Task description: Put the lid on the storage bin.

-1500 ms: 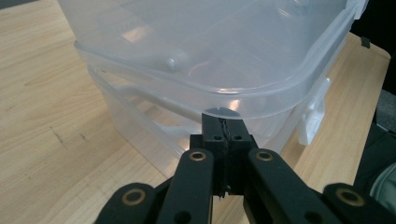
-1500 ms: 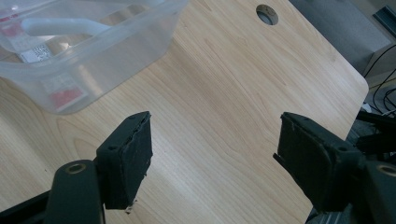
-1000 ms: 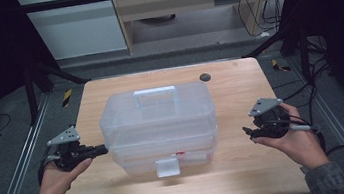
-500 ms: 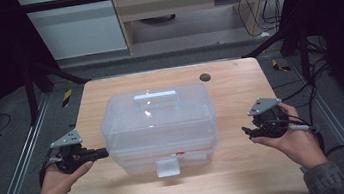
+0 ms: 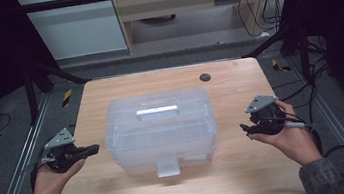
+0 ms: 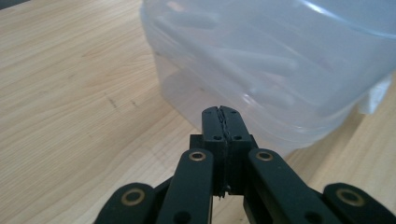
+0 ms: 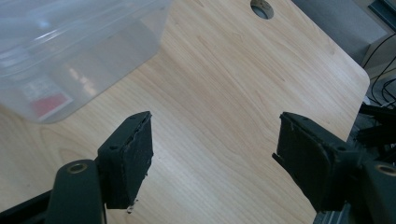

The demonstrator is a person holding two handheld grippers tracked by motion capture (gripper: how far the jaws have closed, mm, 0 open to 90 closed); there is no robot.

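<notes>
A clear plastic storage box (image 5: 161,128) with a lid, a handle on top and a front latch (image 5: 167,167) sits in the middle of the wooden table (image 5: 239,88). My left gripper (image 5: 95,148) is held just left of the box, its jaws pressed together with nothing between them; the box wall (image 6: 280,79) lies just ahead of the tips (image 6: 224,112). My right gripper (image 5: 242,128) hovers right of the box, a short way off, jaws wide apart over bare wood (image 7: 212,140). The box corner (image 7: 70,60) with a red label shows at upper left.
A round cable hole (image 5: 205,77) lies in the table's far right part. Metal frame rails run along both table sides. Cables trail on the floor at the right. Shelving stands beyond the far edge.
</notes>
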